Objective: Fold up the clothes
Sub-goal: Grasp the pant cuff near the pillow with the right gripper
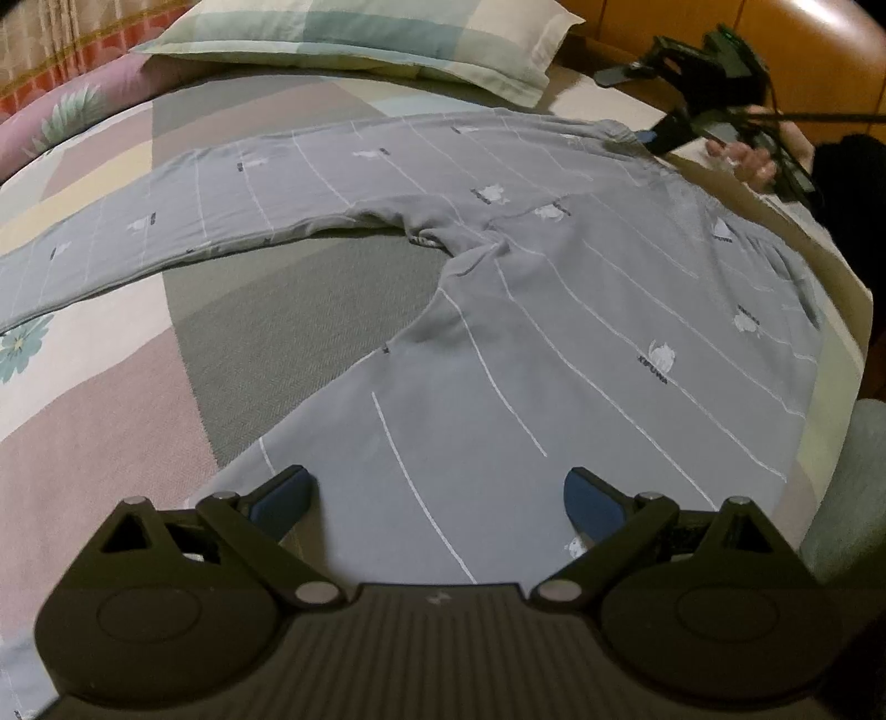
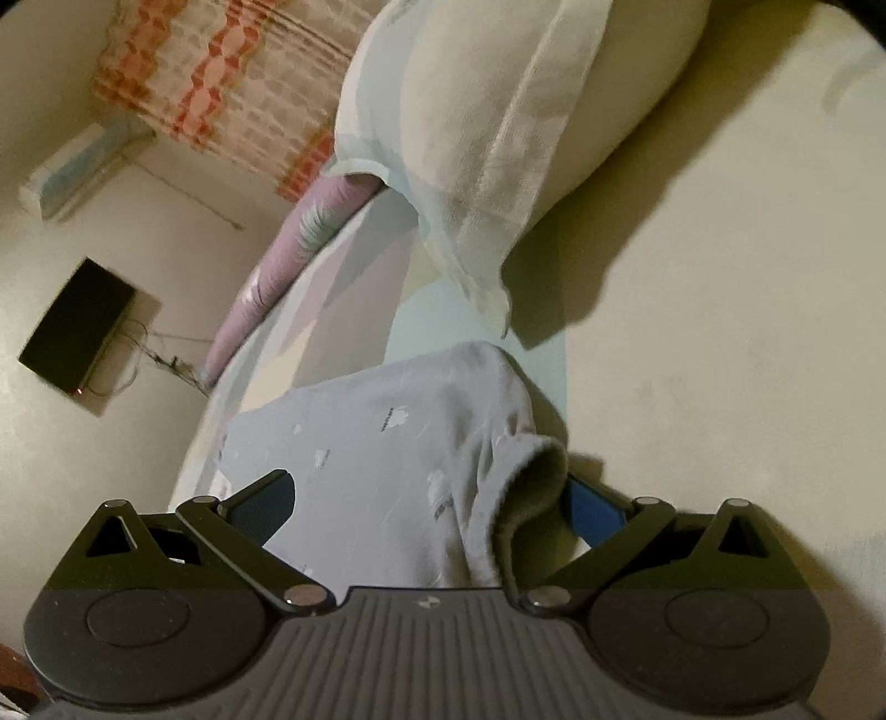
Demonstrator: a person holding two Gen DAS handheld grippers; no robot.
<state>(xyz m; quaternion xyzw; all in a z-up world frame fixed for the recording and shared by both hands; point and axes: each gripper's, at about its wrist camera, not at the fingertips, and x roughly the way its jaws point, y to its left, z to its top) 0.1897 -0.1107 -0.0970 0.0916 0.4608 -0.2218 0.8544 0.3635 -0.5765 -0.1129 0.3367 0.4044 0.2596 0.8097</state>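
Note:
Grey pyjama trousers (image 1: pixel 554 310) with thin white lines lie spread on the bed, legs apart in a V. One leg runs off to the left; the other comes toward my left gripper (image 1: pixel 437 498). That gripper is open and hovers just over this near leg, with cloth under the gap. At the far right, a hand (image 1: pixel 747 160) holds my right gripper (image 1: pixel 648 105) at the waistband corner. In the right wrist view the right gripper (image 2: pixel 432 498) is open, and the rumpled waistband (image 2: pixel 531 471) lies between its fingers, close to the blue right finger (image 2: pixel 595 507).
A checked pillow (image 1: pixel 360 39) lies at the head of the bed, against a wooden headboard (image 1: pixel 692 27). A pink floral bolster (image 1: pixel 55 122) lines the far left side. The patchwork sheet (image 1: pixel 111 387) shows between and around the legs. The bed edge (image 1: pixel 853 332) drops off on the right.

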